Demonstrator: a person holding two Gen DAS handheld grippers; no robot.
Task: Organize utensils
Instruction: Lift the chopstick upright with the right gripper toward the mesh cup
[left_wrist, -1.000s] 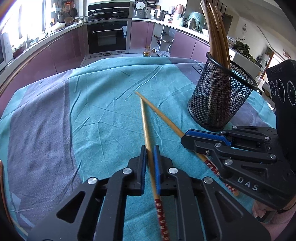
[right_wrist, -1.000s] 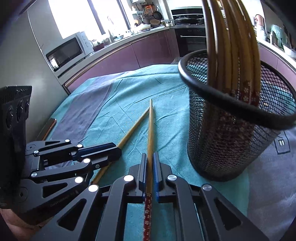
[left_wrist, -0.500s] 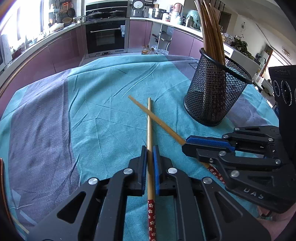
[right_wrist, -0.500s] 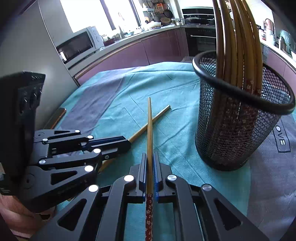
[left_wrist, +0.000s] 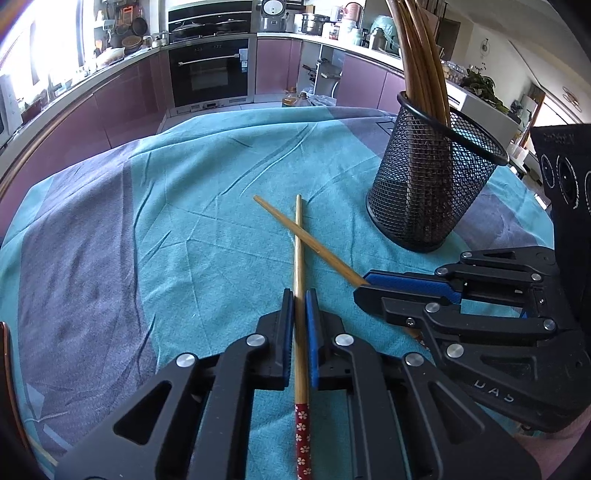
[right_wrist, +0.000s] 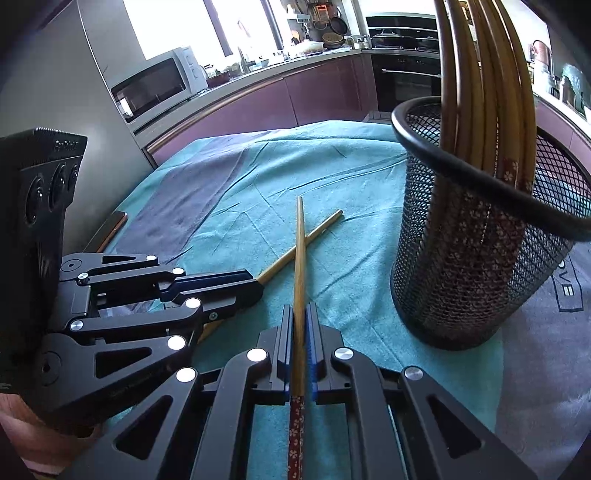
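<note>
My left gripper (left_wrist: 299, 297) is shut on a wooden chopstick (left_wrist: 299, 258) with a red flowered end, which points straight ahead. My right gripper (right_wrist: 300, 314) is shut on a second such chopstick (right_wrist: 300, 254). The two sticks cross in an X just above the teal cloth (left_wrist: 184, 221). In the left wrist view the right gripper (left_wrist: 364, 286) comes in from the right with its chopstick (left_wrist: 325, 256). In the right wrist view the left gripper (right_wrist: 258, 288) comes in from the left. A black mesh holder (left_wrist: 432, 192) (right_wrist: 476, 258) with several chopsticks stands upright to the right, beyond both grippers.
A teal and grey cloth covers the table. A brown flat object (right_wrist: 109, 230) lies at the table's left edge. Beyond the table stand purple kitchen cabinets, an oven (left_wrist: 208, 70) and a microwave (right_wrist: 155, 85).
The two chopsticks, whose tips lay close together, now cross each other. The left gripper's chopstick has swung from slanted to straight ahead. The holder has stayed put.
</note>
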